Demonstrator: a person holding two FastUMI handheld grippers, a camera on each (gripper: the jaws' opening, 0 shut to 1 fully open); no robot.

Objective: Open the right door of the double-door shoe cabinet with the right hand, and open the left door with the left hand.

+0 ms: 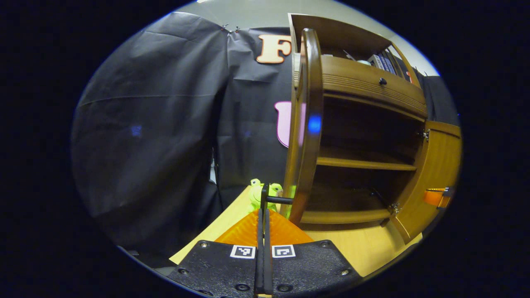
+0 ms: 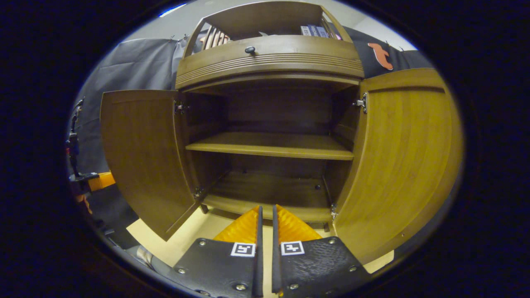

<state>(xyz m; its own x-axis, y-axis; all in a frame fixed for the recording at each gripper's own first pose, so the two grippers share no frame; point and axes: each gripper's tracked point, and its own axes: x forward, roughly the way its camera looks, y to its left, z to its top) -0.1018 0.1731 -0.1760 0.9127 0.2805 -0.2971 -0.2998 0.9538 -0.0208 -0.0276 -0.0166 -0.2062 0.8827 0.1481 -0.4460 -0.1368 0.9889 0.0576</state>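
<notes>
left gripper view: the left gripper (image 1: 263,215) points forward with its fingers pressed together on the thin dark handle (image 1: 276,199) of the left door (image 1: 308,124). that door stands edge-on just ahead and slightly right of the fingertips, its long axis upright, swung well clear of the shoe cabinet (image 1: 364,163). the handle bar runs from the fingertips rightward to the door edge. a green toy (image 1: 258,193) sits on the table (image 1: 364,248) beyond the fingers. the right door (image 1: 434,178) hangs open at far right, with the other gripper's tip just beside it.

right gripper view: the right gripper (image 2: 265,219) is level and centred on the cabinet's open interior, fingers nearly closed with a narrow gap, holding nothing. the right door lies to its right, the left door to its left, both swung wide. judgement: both doors appear open; the remaining move is for the left fingers to let go of the handle.
</notes>
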